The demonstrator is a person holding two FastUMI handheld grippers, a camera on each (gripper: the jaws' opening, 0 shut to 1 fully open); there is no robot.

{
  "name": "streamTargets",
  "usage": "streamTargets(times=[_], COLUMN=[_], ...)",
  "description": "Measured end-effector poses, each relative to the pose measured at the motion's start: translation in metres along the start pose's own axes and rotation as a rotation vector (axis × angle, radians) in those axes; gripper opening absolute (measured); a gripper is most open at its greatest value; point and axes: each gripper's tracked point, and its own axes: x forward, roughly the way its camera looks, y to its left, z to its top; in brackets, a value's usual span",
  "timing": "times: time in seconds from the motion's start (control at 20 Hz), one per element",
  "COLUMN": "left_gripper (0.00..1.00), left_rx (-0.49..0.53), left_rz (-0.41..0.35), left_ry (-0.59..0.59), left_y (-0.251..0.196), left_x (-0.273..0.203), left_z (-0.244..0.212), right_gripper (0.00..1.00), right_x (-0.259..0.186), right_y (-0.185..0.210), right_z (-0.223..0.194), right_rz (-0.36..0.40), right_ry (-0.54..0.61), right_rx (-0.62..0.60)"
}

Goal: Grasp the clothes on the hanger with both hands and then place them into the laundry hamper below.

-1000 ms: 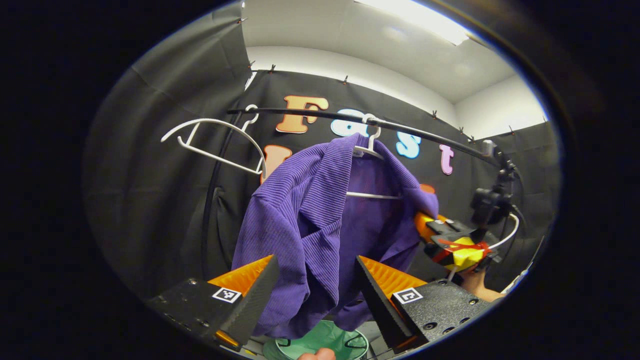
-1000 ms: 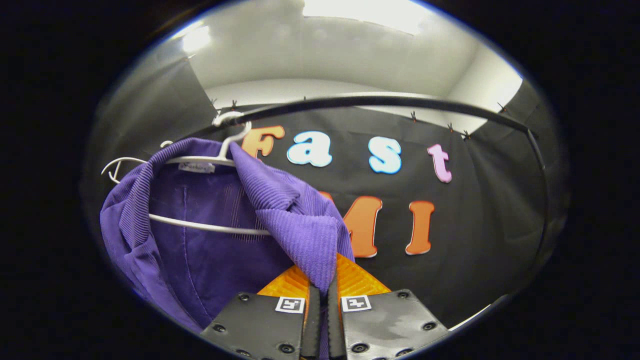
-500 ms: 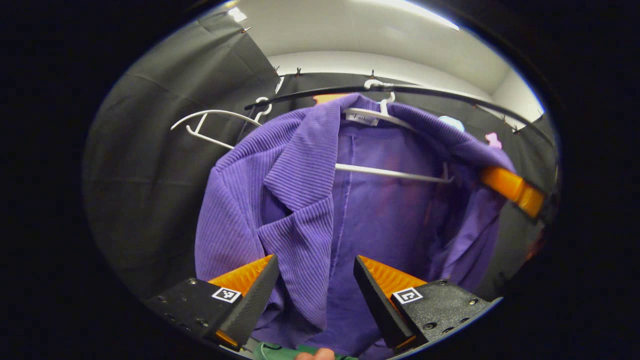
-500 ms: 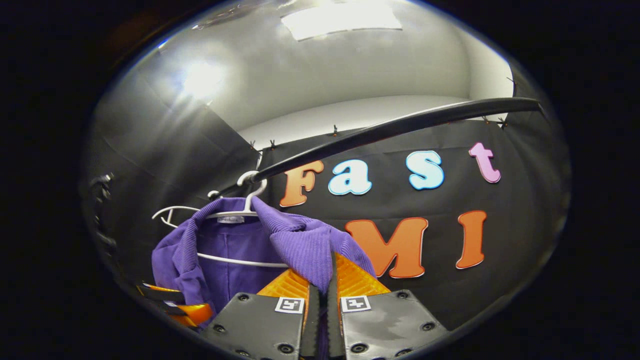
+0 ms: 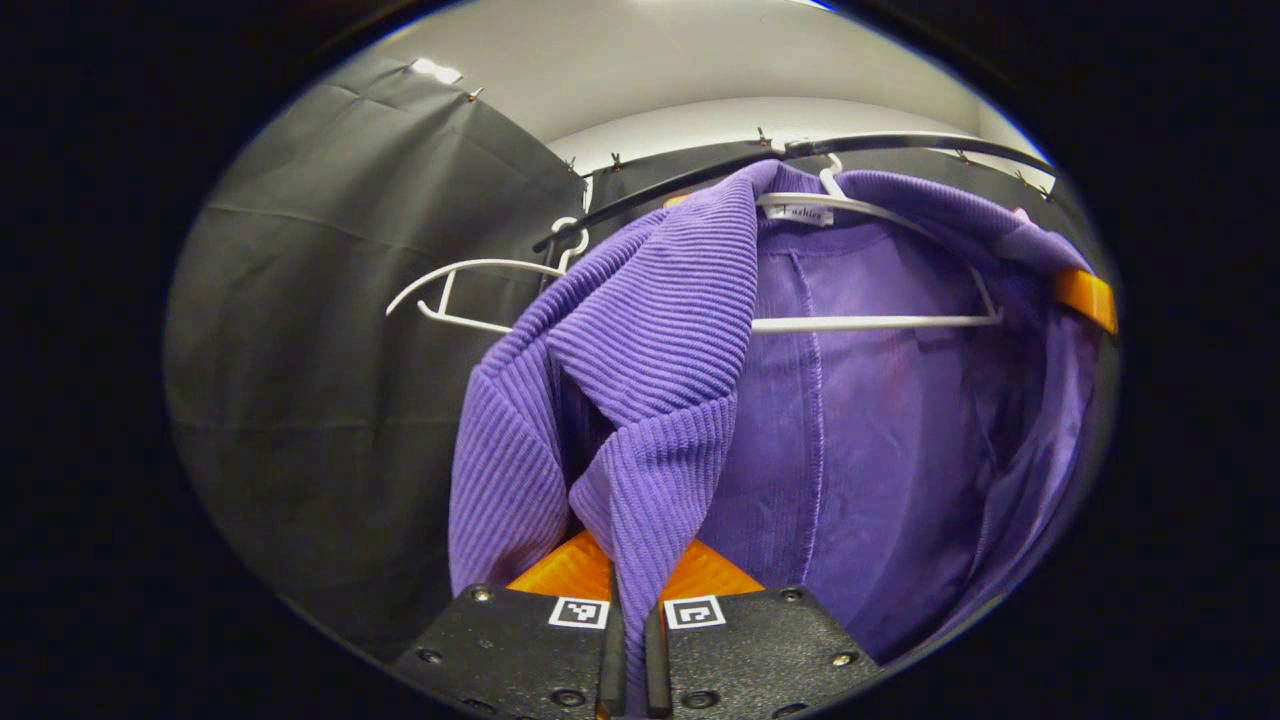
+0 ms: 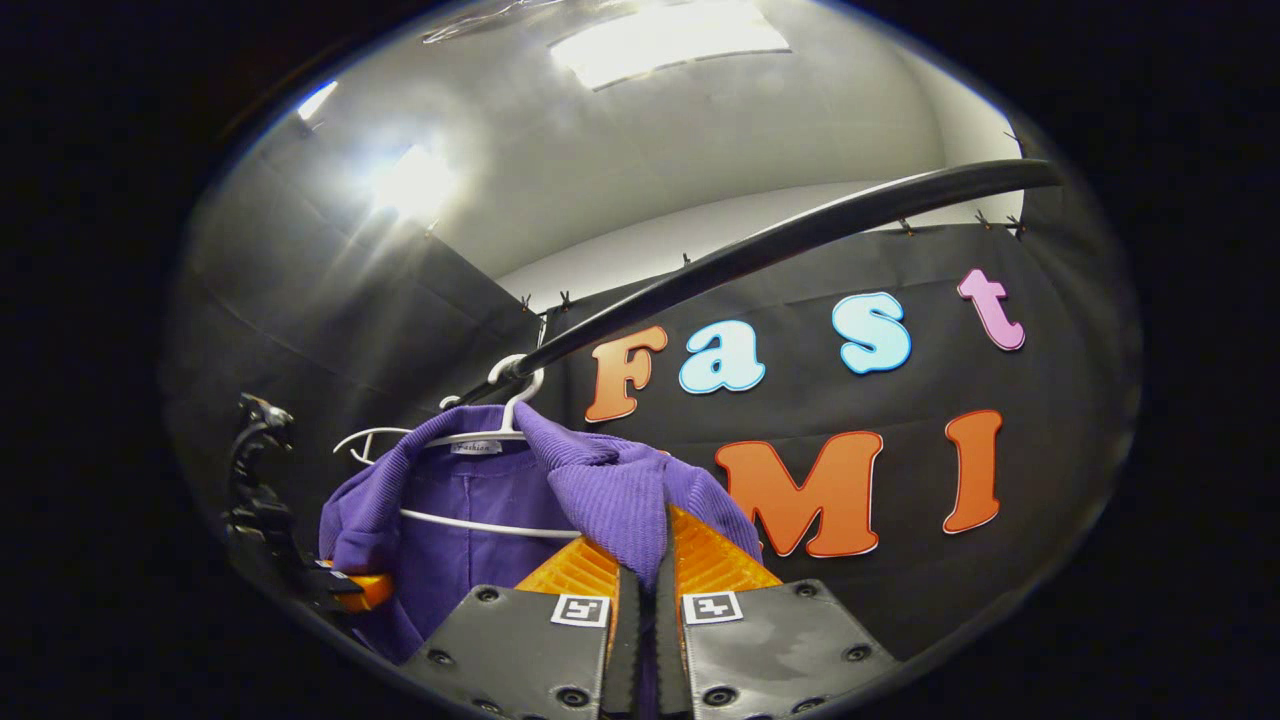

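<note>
A purple ribbed jacket (image 5: 650, 330) hangs on a white hanger (image 5: 870, 322) from the black rail (image 5: 900, 142). In the left gripper view my left gripper (image 5: 632, 575) is shut on the jacket's left lapel, and the cloth runs down between its fingers. The right gripper (image 5: 1085, 298) shows at the far right of that view, by the jacket's other front edge. In the right gripper view my right gripper (image 6: 645, 550) is shut on a fold of the jacket (image 6: 610, 490). The hanger's hook (image 6: 515, 380) sits on the rail (image 6: 780, 245), and the left gripper (image 6: 340, 588) shows low at the left.
An empty white hanger (image 5: 480, 295) hangs on the rail to the left of the jacket. Black cloth walls close in the booth behind and on both sides.
My left gripper moved in and shut on the jacket's left lapel; it was open before. The right gripper kept its hold on the other front edge and tilted slightly upward.
</note>
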Motion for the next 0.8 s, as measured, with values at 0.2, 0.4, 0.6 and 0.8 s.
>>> streamTargets(times=[0.2,0.4,0.6,0.8], left_gripper=[0.04,0.07,0.06,0.07], left_rx=[0.059,0.106,0.126,0.105], left_rz=[0.1,0.289,0.285,0.272], left_ry=[-0.127,-0.266,-0.265,-0.153], left_y=[0.052,0.124,0.141,0.16], left_x=[-0.017,-0.011,0.028,0.086], left_z=[0.085,0.163,0.179,0.126], right_gripper=[0.13,0.13,0.13,0.13], right_x=[0.004,0.009,0.014,0.021], right_y=[-0.002,-0.005,-0.005,-0.007], right_z=[0.002,0.008,0.008,0.006], right_rz=[-0.047,-0.082,-0.093,-0.087], right_ry=[-0.021,-0.04,-0.039,-0.042], right_rx=[-0.019,-0.034,-0.03,-0.006])
